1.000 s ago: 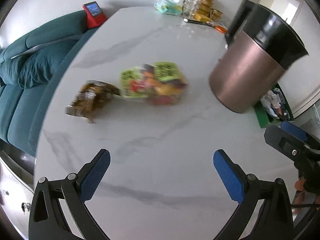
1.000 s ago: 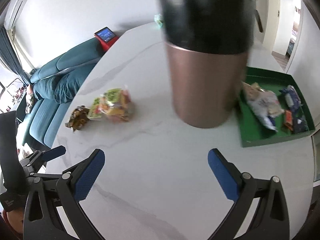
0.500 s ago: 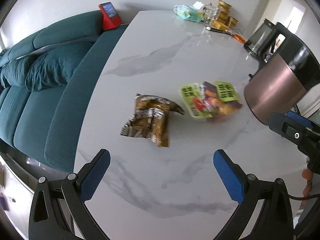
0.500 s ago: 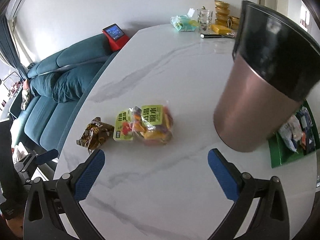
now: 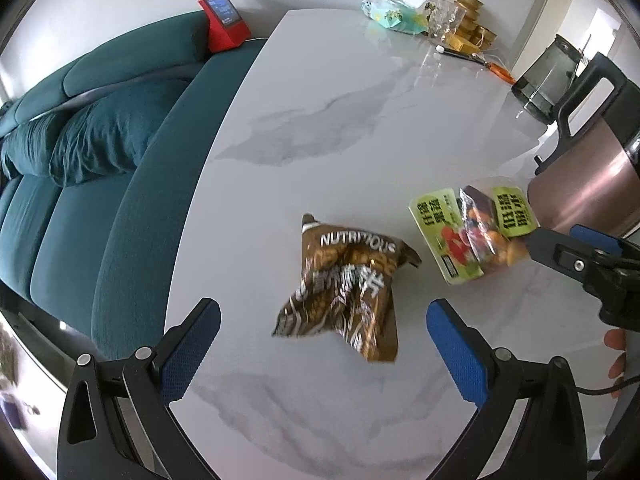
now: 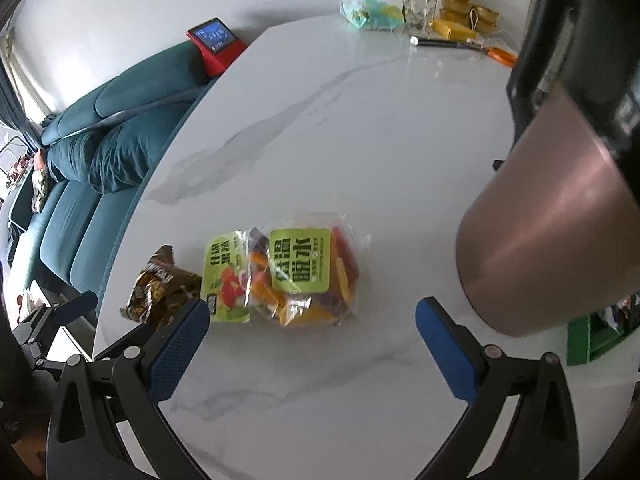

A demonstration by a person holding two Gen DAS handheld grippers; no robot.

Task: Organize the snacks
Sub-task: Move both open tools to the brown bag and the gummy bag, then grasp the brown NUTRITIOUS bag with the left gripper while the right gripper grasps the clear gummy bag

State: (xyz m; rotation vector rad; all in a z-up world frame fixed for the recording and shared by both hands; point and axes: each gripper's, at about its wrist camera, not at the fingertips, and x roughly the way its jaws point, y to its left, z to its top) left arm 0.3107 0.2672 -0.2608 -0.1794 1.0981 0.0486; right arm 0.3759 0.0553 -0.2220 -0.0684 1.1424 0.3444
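Note:
A crumpled brown snack bag (image 5: 344, 288) lies on the white marble table (image 5: 352, 120), between and just ahead of my open left gripper (image 5: 322, 350). Right of it lie a green-labelled fruit snack pack (image 5: 440, 236) and a clear bag of colourful crisps (image 5: 492, 228), touching each other. In the right wrist view the crisps bag (image 6: 308, 276) and the green pack (image 6: 226, 276) lie ahead of my open, empty right gripper (image 6: 312, 346), with the brown bag (image 6: 160, 292) at their left. A green tray (image 6: 592, 336) holding snacks peeks out behind the kettle.
A copper-coloured kettle (image 6: 560, 208) stands close on the right of the snacks. A glass jug (image 5: 548, 80), a glass, gold tins and a teal packet (image 5: 392, 14) crowd the table's far end. A teal sofa (image 5: 100, 148) runs along the left edge, with a red clock (image 5: 222, 22).
Both grippers have swung left and come closer to the snacks. The brown bag is now centred before the left gripper, the crisps bag before the right. The kettle has slid to the right edge.

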